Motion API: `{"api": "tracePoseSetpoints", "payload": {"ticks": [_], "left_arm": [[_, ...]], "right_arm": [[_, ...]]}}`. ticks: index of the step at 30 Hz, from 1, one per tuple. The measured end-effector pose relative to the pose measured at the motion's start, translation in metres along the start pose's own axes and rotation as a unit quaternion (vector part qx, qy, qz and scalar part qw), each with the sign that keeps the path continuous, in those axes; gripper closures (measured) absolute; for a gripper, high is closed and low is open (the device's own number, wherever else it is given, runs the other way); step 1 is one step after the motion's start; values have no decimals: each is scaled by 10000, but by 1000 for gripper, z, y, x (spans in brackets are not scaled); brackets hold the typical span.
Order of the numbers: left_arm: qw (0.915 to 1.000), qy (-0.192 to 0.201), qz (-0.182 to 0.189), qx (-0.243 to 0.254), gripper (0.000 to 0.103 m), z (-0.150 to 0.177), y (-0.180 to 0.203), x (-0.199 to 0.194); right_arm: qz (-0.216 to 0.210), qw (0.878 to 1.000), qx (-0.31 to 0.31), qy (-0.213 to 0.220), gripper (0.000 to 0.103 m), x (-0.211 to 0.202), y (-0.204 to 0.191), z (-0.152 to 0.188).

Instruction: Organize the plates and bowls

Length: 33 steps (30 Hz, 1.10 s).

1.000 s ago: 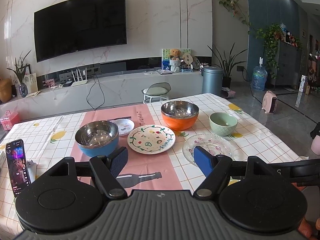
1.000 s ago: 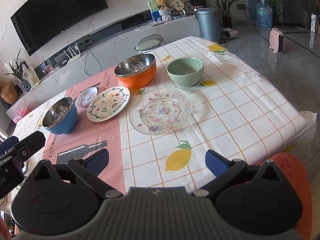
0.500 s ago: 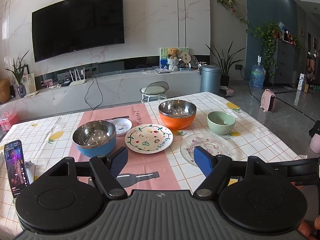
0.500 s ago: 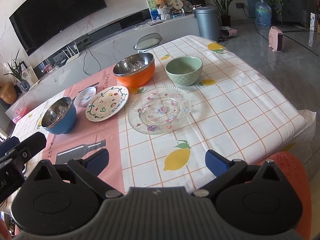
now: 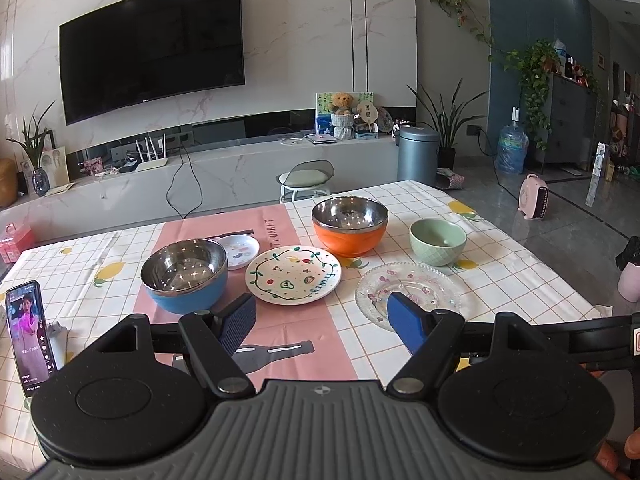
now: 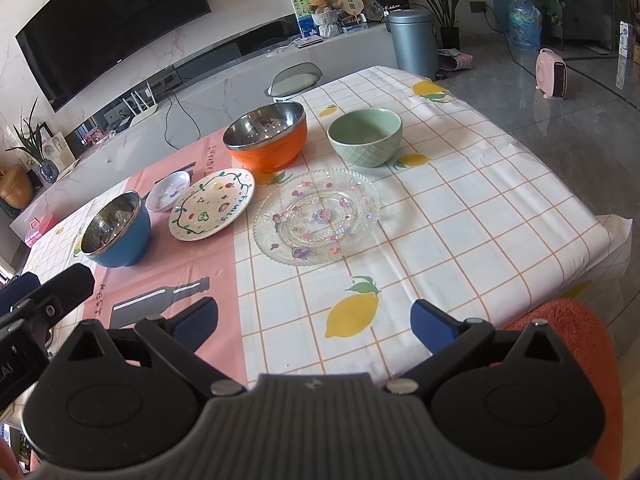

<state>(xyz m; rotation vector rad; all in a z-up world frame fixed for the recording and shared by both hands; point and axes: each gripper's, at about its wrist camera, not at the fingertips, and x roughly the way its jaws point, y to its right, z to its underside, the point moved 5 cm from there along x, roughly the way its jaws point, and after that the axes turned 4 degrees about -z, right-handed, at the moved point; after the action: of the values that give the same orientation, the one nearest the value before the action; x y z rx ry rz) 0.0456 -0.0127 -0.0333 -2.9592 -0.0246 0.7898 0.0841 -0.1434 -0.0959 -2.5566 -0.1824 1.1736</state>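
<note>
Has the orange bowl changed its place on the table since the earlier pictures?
No. The orange bowl keeps its spot beside the green bowl, behind the glass plate. Only the camera view shifts slightly.

On the table, seen from the left wrist view, 6 dishes sit in a loose band. The painted plate lies central. At its 9 o'clock stands a steel bowl, with the small saucer behind it at 11 o'clock. The second steel bowl sits at 1 o'clock, the ceramic bowl at 2 o'clock, the glass plate at 4 o'clock. A phone stands at the table's near left edge.
</note>
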Motion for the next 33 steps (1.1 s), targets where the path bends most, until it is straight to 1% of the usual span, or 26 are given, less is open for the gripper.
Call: {"api": "tracePoseSetpoints", "payload": {"ticks": [26, 28, 31, 33], "left_arm": [[10000, -7, 8, -11, 15, 4, 3, 1], [10000, -18, -3, -28, 15, 5, 3, 1], [9999, -48, 40, -82, 15, 8, 6, 1], [9999, -28, 48, -84, 15, 8, 8, 1]], "right_arm": [[4, 9998, 121, -134, 3, 5, 6, 5], [-34, 9998, 186, 11, 3, 1, 7, 3], [-75, 9990, 234, 385, 3, -9, 10, -3], [-59, 9975, 115, 696, 3, -16, 10, -8]]}}
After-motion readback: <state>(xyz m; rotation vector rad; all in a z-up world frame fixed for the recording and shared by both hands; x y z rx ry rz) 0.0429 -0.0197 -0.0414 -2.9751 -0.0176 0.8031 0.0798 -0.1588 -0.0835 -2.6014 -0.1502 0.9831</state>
